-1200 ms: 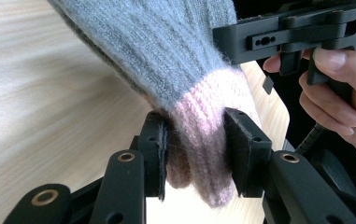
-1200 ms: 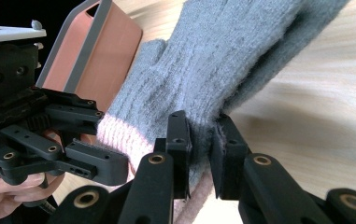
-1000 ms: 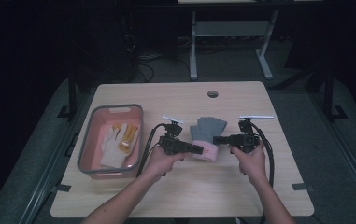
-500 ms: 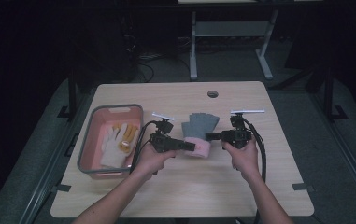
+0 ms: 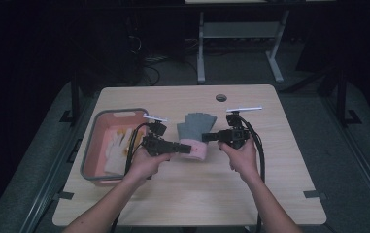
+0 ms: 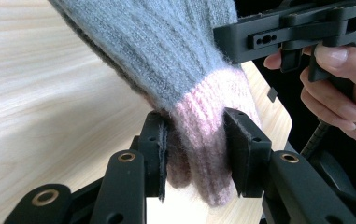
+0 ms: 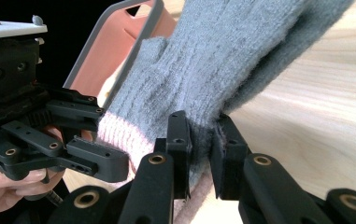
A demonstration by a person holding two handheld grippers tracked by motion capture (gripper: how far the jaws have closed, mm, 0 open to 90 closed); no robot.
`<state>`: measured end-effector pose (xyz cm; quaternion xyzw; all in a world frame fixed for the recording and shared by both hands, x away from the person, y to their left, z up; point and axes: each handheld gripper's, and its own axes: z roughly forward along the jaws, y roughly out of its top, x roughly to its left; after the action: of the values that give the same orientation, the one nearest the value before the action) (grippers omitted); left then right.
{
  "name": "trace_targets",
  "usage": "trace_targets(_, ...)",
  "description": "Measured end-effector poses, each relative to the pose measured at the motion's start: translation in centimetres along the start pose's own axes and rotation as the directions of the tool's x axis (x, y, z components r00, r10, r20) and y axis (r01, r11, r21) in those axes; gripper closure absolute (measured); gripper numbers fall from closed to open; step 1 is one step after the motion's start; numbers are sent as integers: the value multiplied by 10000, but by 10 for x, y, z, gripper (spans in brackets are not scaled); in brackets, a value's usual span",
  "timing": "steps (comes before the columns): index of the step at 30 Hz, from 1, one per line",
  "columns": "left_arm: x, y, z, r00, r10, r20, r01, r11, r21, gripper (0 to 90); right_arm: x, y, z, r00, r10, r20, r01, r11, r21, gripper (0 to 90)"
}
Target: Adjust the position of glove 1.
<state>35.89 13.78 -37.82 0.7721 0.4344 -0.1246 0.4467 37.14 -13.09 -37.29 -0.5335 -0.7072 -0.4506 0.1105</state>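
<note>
High view puts the grey glove (image 5: pixel 198 127) with its pink cuff (image 5: pixel 195 150) right at the middle of the wooden table (image 5: pixel 270 194), fingers pointing to the far side, cuff toward the near side. And both tools are on it! The left gripper (image 5: pixel 185 149) comes in from the left and has its jaws clamped on the pink cuff; in the left gripper view the ribbed pink knit (image 6: pixel 203 140) is squeezed tight between the two black pads (image 6: pixel 241 149). The right gripper (image 5: pixel 209 137) reaches in from the right and pinches the grey knit just above the cuff; the right gripper view shows its jaws nearly together with a fold of grey wool (image 7: pixel 203 140) caught between them, and the left gripper (image 7: pixel 96 161) sits just beyond, at the pink edge.

Moving outward: to the left of the glove, close to the left hand (image 5: pixel 146 162), sits a pink tray with a grey rim (image 5: pixel 91 145), holding pale and yellowish items too small to identify. On the far side of the table there is a round cable hole (image 5: pixel 221 97). No brand, label or writing can be read anywhere, not on the glove, not on the grippers.
</note>
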Motion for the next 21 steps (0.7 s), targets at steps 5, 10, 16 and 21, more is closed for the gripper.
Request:
trace_targets(5, 1, 0, -10, 9999, 5, -100, -6, 9999, -118, 616, 9, 6, 5, 9999, -168, -24, 168, 9998, 63, 789)
trace_targets(10, 3, 0, -18, 9997, -25, -228, 20, 9997, -252, 616, 16, 10, 9, 9996, -250, -99, 251, 9996, 90, 788)
trace_targets(16, 4, -1, -26, 9996, -84, -284, 73, 9993, -368, 616, 23, 15, 14, 9992, -402, -89, 403, 9990, 181, 789)
trace_targets(21, 7, -1, -34, 9993, -110, -354, 98, 9994, -343, 616, 30, 18, 19, 9985, -524, -134, 527, 9983, 266, 789)
